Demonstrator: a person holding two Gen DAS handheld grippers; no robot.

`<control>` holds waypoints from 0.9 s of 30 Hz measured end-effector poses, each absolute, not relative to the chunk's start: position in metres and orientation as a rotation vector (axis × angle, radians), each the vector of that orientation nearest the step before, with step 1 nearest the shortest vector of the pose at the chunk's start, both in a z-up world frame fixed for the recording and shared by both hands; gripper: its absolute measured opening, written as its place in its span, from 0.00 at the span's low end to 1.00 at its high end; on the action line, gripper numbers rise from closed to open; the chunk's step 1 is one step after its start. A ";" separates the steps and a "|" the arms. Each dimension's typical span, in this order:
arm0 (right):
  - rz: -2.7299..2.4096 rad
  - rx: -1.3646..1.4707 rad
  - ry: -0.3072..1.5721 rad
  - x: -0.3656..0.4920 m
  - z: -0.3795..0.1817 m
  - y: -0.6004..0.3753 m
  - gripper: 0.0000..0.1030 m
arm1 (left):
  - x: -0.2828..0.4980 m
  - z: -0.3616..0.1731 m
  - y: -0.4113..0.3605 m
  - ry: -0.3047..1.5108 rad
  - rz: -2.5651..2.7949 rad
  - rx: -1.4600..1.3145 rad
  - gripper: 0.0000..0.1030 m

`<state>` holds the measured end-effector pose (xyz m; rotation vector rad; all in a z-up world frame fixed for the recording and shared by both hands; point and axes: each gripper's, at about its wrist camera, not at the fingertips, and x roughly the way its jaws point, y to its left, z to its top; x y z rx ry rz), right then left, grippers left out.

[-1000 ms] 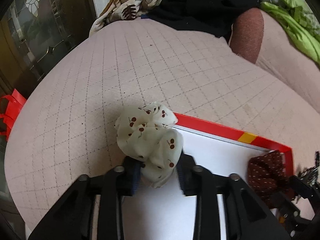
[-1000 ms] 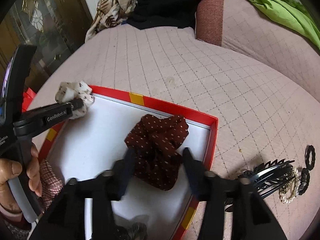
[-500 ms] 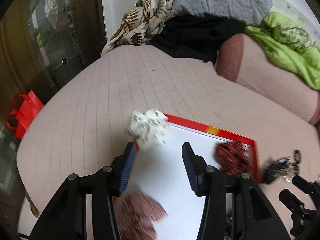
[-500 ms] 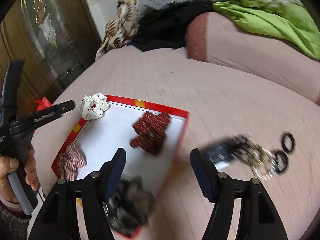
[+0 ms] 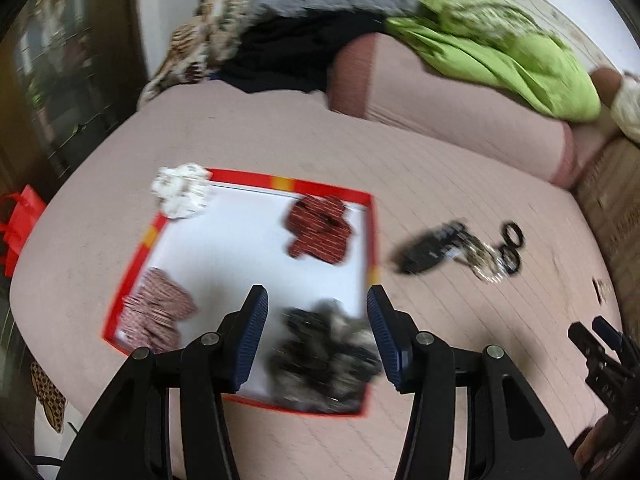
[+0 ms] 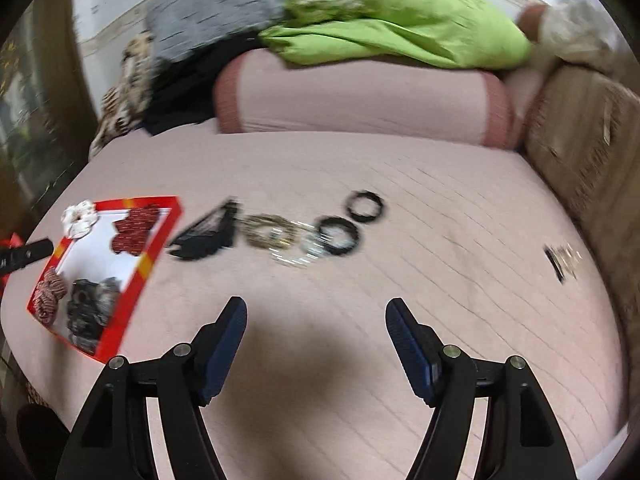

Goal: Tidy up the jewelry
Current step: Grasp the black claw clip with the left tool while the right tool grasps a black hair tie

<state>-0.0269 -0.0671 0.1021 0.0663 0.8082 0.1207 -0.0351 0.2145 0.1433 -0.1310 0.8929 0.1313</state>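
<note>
Four fabric scrunchies sit in the red-rimmed white tray (image 5: 372, 236) on the pink quilted bed (image 6: 400, 184), both left tool (image 5: 316, 340) and right tool (image 6: 316, 344) wide, holding nothing.

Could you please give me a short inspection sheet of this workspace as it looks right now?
Surface: pink quilted bed, slightly blurred.
Job's things: red-rimmed tray holds four scrunchies: white, dark red, pink striped, dark grey. Outside the tray lie a black clip, bracelets and two black rings.
Clutter: small dark item far right, too blurred to name.
Tools: left tool open, empty, above the tray; right tool open, empty, above bare bed.
Cables: nothing seen.
Surroundings: bolster, green cloth, red bag.
</note>
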 end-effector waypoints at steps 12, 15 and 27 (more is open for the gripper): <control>0.166 0.243 0.912 -0.035 0.068 -0.131 0.74 | -0.020 0.125 0.139 0.958 0.042 -0.008 0.49; 0.176 0.254 0.918 -0.030 0.062 -0.135 0.74 | -0.009 0.118 0.134 0.976 0.026 0.008 0.49; 0.223 0.220 0.925 0.043 0.043 -0.115 0.72 | 0.068 0.089 0.117 1.013 -0.037 0.101 0.50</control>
